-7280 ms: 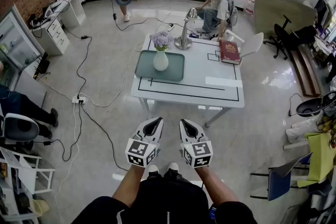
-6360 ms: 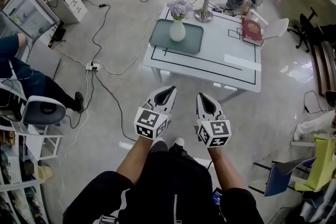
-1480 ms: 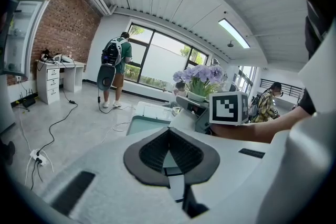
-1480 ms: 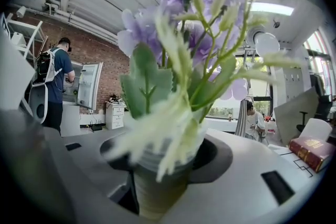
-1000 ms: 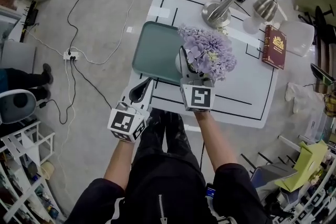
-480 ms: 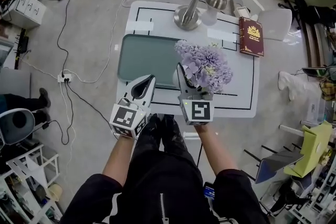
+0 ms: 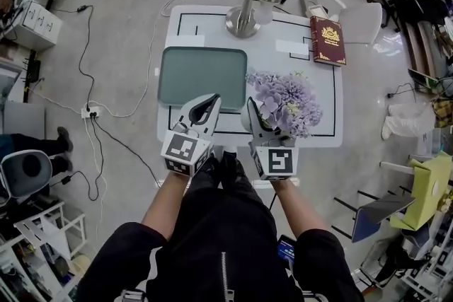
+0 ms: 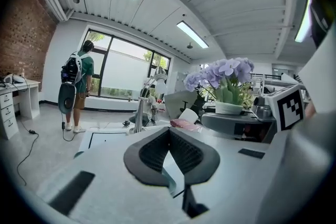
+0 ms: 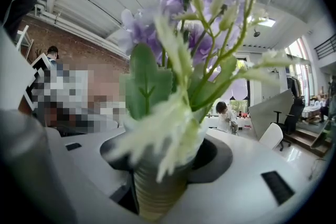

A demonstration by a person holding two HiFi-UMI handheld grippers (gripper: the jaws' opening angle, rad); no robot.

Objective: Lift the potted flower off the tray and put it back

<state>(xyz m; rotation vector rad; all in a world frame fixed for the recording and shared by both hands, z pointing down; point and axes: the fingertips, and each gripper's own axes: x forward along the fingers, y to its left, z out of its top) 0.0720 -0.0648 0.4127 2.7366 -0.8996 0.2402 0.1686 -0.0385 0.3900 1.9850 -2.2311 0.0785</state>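
Observation:
My right gripper is shut on the potted flower's ribbed white vase, which hangs in the air. Its purple blooms hover over the white table, just right of the teal tray's near corner, and hide the vase in the head view. The tray lies bare on the table's left half. Beside it, my left gripper floats over the table's near edge. Its dark pads meet at the tips with nothing between them. In the left gripper view the potted flower shows at the right.
A silver desk lamp stands at the table's far edge and a red book lies at its far right corner. A white chair sits past the book. Cables and a power strip lie on the floor to the left. A person stands by the window.
At first the flower stood on the tray and both grippers were away from the table. In the last second the right gripper carried it rightward off the tray and nearer me; the left followed.

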